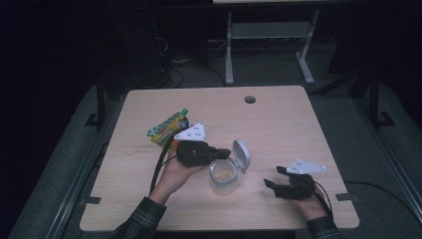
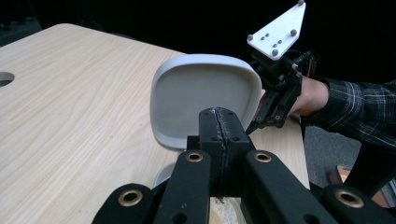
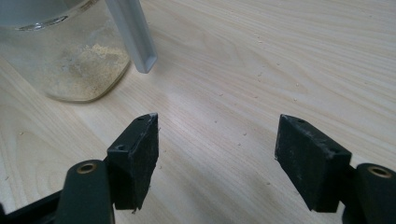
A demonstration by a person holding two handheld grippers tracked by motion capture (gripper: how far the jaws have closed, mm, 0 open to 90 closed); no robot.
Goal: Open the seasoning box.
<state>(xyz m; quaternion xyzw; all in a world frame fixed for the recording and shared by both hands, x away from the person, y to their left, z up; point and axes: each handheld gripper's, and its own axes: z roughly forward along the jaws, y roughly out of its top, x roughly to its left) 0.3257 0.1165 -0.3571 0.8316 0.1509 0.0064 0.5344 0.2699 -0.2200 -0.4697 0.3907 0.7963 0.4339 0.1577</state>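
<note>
1. I'm looking at the clear jar (image 1: 222, 177), which is standing upright on the wooden table (image 1: 278, 124), a little toward my side of the table's middle. A thin layer of pale crumbly powder is lying in the bottom of the jar.
2. The jar's grey lid (image 1: 242, 155) is hinged open and is standing up at the jar's far right rim. In the left gripper view I'm seeing the lid's hollow inner face (image 2: 205, 95) turned toward the camera.
3. My left gripper (image 1: 225, 153) is reaching in from the jar's left, with its tips hovering over the jar's mouth just short of the lid. Its jaws are pressed flat together with nothing between them; I'm seeing the seam between the two pads clearly in its own view (image 2: 219, 122).
4. My right gripper (image 1: 274, 177) is resting to the right of the jar, well apart from it, pointing back toward it. Its jaws are standing wide open over bare wood, holding nothing (image 3: 217, 140). In its own view the jar's base (image 3: 70, 56) and the lid's edge (image 3: 133, 37) are sitting up at the top left.
5. Behind the jar, on its far left, a green-and-yellow pouch (image 1: 169, 127) is lying flat on the table, partly under the left gripper's grey plate.
</note>
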